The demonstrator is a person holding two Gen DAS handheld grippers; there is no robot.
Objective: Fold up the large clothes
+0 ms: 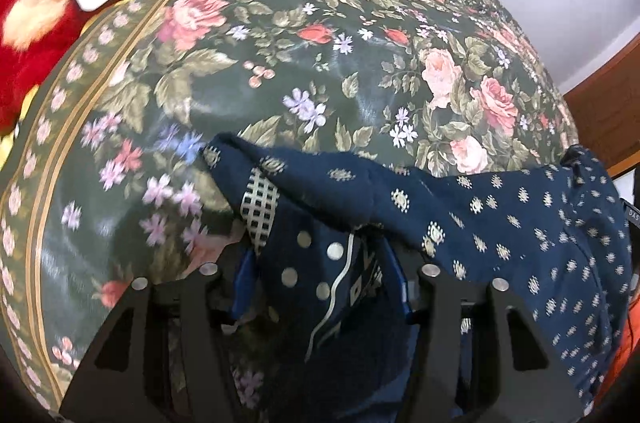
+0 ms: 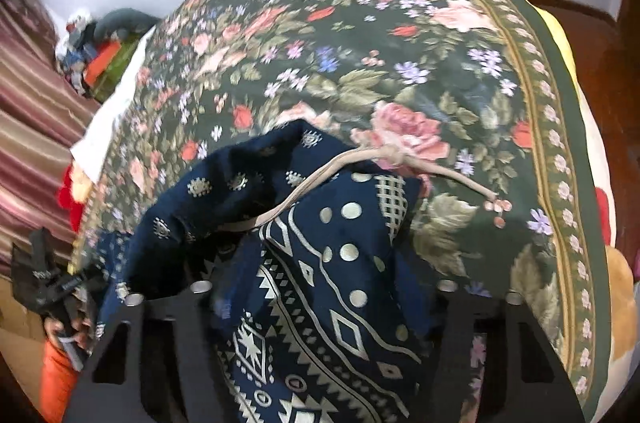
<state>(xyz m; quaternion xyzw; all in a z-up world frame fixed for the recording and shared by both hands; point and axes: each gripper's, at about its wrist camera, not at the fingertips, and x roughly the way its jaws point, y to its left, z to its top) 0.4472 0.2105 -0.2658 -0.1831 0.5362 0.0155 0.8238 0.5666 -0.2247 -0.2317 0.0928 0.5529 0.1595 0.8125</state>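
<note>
Left wrist view: a navy printed garment (image 1: 500, 219) is bunched between the half-parted fingers of the left gripper (image 1: 320, 287), which are closed on its fabric. From there it is draped ahead and to the right over a green floral bedspread (image 1: 320, 43). In the right wrist view, the same garment (image 2: 320, 283) is gathered and gripped between the right gripper (image 2: 324, 303) fingers, and a pale drawstring (image 2: 360, 163) is seen trailing beyond them onto the bedspread (image 2: 360, 43).
</note>
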